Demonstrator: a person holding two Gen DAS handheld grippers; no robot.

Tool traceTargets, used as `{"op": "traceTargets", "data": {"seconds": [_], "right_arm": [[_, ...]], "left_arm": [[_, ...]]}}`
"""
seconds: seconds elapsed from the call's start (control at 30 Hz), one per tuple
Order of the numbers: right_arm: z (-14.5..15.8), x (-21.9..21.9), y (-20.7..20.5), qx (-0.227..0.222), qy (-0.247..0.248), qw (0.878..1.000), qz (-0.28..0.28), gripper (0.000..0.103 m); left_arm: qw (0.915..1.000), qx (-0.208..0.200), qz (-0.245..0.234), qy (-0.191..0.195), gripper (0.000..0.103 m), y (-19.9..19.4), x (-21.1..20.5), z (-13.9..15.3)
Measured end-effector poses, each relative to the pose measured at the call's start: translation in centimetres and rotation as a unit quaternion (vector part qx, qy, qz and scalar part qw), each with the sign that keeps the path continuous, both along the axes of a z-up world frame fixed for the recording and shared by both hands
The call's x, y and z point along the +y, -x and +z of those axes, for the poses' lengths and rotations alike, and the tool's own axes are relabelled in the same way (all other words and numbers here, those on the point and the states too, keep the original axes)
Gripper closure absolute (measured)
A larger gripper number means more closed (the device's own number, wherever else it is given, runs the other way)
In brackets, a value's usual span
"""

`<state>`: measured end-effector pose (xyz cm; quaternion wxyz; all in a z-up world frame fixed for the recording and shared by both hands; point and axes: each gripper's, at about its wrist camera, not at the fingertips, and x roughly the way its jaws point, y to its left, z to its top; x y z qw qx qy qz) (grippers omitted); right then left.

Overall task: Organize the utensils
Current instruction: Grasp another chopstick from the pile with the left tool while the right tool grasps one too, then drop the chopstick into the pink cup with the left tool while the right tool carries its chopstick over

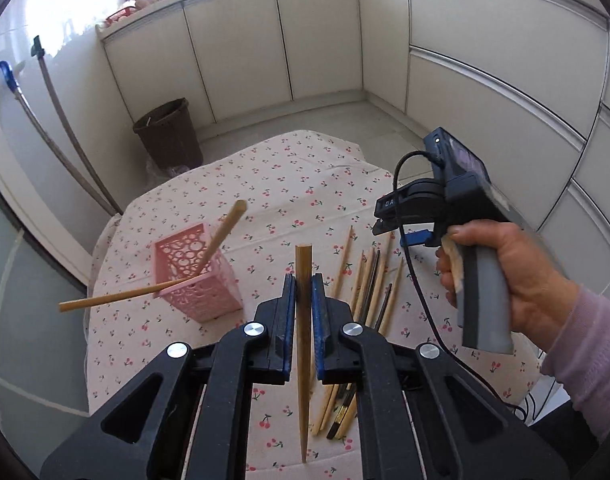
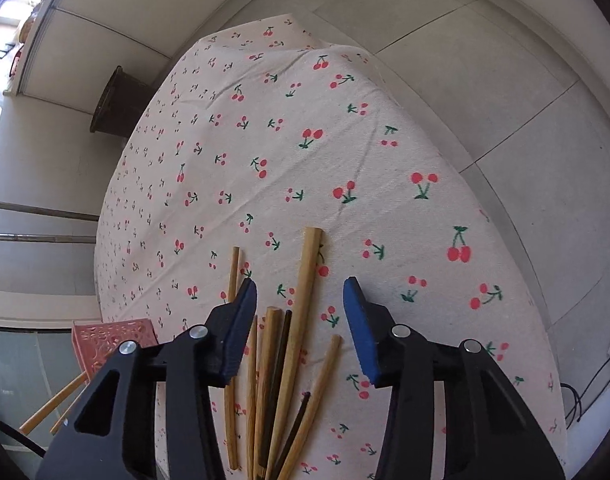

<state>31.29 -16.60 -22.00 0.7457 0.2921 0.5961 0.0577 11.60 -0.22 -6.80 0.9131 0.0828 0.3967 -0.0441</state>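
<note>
My left gripper is shut on a wooden chopstick, held above the table. A pink perforated holder stands to its left with two chopsticks leaning in it; it also shows in the right wrist view. Several loose chopsticks lie on the cherry-print tablecloth to the right. My right gripper is open above that pile of chopsticks; it appears in the left wrist view, held in a hand.
A brown waste bin stands on the floor beyond the table's far left corner. White cabinets line the back and right. A black cable hangs from the right gripper over the table's right edge.
</note>
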Motion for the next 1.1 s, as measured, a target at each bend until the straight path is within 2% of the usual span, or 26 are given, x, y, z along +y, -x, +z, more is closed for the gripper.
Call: {"op": "traceTargets", "data": {"seconds": [0.17, 0.2, 0.23, 0.27, 0.4, 0.5, 0.8, 1.1], "right_arm": [[0.2, 2.1, -0.8, -0.02, 0.053, 0.998, -0.006, 0.073], [0.2, 2.1, -0.9, -0.024, 0.059, 0.998, -0.012, 0.079], [0.1, 2.1, -1.0, -0.027, 0.066, 0.997, -0.016, 0.091], [0.0, 2.1, -1.0, -0.029, 0.073, 0.997, -0.017, 0.093], [0.0, 1.6, -0.9, -0.043, 0.062, 0.997, -0.017, 0.093], [1.1, 1.2, 0.0, -0.071, 0.053, 0.996, -0.021, 0.093], [10.4, 0.7, 4.3, -0.206, 0.028, 0.978, -0.001, 0.094], [17.3, 1.1, 9.9, -0.304, -0.001, 0.952, 0.03, 0.094]], "left_arm": [[0.9995, -0.029, 0.007, 0.013, 0.096, 1.6, 1.6, 1.8], [0.9993, -0.034, 0.008, 0.017, 0.096, 1.9, 1.9, 2.2], [0.999, -0.038, 0.009, 0.021, 0.096, 2.3, 2.2, 2.5], [0.9988, -0.041, 0.009, 0.025, 0.096, 2.6, 2.5, 2.9], [0.9979, -0.044, 0.023, 0.041, 0.096, 3.1, 3.9, 3.5], [0.9964, -0.051, 0.031, 0.06, 0.096, 3.3, 5.0, 4.2], [0.9892, -0.096, 0.04, 0.103, 0.096, 4.7, 6.7, 6.7], [0.9826, -0.137, 0.051, 0.114, 0.096, 6.3, 7.6, 9.2]]}}
